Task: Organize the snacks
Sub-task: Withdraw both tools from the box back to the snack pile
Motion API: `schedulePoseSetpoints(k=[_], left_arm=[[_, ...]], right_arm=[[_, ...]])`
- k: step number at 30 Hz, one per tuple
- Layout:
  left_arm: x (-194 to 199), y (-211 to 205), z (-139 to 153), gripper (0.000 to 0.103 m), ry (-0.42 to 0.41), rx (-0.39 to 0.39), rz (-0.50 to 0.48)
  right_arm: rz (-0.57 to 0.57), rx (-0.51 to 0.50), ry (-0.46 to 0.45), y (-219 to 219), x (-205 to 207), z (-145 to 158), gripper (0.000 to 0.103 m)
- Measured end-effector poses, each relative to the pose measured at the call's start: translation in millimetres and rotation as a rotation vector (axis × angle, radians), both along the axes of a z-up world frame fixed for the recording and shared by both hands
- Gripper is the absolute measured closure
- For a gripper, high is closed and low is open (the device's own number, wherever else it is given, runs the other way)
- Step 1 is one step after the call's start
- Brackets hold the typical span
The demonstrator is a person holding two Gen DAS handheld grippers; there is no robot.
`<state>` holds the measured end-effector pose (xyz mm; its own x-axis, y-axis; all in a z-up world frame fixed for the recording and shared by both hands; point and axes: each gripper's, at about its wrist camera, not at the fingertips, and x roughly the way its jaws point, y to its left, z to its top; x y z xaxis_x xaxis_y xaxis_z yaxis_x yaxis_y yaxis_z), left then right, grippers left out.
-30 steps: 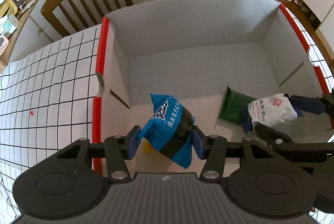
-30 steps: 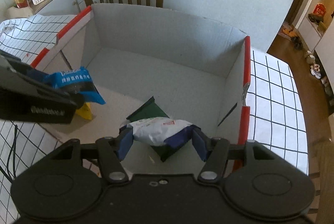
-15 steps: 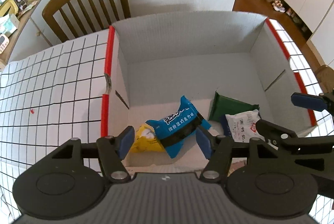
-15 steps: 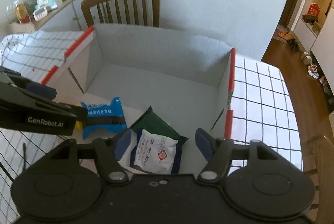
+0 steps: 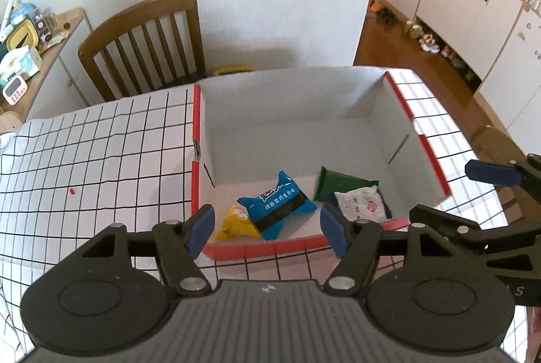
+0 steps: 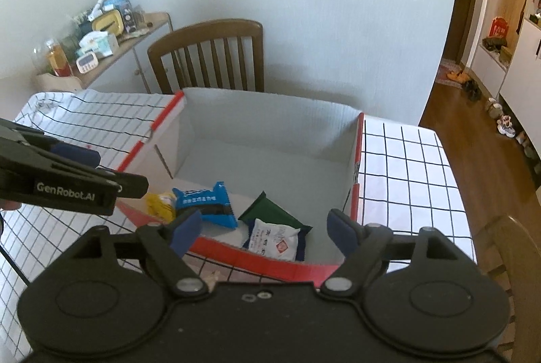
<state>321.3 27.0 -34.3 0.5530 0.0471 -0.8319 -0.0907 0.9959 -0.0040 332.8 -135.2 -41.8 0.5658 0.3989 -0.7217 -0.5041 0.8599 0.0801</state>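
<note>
Left wrist view
- Left hand-held gripper [image 5: 265, 229]: jaws apart, just been opening, nothing between the pads; pads above the near red rim of the box.
- Cardboard box [image 5: 290, 99]: ahead of and below the fingertips, open-topped, on the grid-patterned tabletop [image 5: 101, 146].
- Blue snack packet [image 5: 277, 205]: lying on the box floor just ahead of and below the fingertips, released; long axis slanting from near left to far right.
- Yellow snack packet [image 5: 233, 224]: touching the blue packet's left end, close to the left pad's line.
- White snack packet [image 5: 360, 202]: to the right, overlapping a green snack packet [image 5: 338, 182].
- Right hand-held gripper [image 5: 473, 194]: entering from the right edge, nearer the white packet.
- Pose: tilted steeply down toward the box, held clear above it.

Right wrist view
- Right hand-held gripper [image 6: 263, 229]: jaws wide apart, just been opening, empty.
- White snack packet [image 6: 275, 239]: directly ahead and below, between the finger lines, on the box floor, free of the pads.
- Green snack packet [image 6: 267, 209]: under its far edge.
- Blue snack packet [image 6: 206, 204]: ahead to the left.
- Left hand-held gripper [image 6: 67, 177]: left of frame, nearer the blue packet.
- Pose: angled down, above the box's near rim.
- Judgement: both drops look finished; further snacks not in sight, so next target undecidable.
</note>
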Motion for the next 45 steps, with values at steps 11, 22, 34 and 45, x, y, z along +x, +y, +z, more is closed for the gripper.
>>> schedulePoseSetpoints(k=[11, 22, 34, 45], left_arm=[[-59, -4, 30, 0.034, -0.086, -0.029, -0.048], [-125, -7, 39, 0.028, -0.154, -0.068, -0.087], [-169, 10, 17, 0.011, -0.172, -0.140, -0.052], [-176, 15, -35, 0.004, -0.115, -0.061, -0.043]], right_arm=[[0.004, 0.092, -0.056, -11, -52, 26, 0.012], [0.015, 0.157, -0.093, -22, -109, 36, 0.004], [0.026, 0.169, -0.122, -20, -159, 20, 0.000], [0.007, 0.167, -0.060, -15, -180, -23, 0.001]])
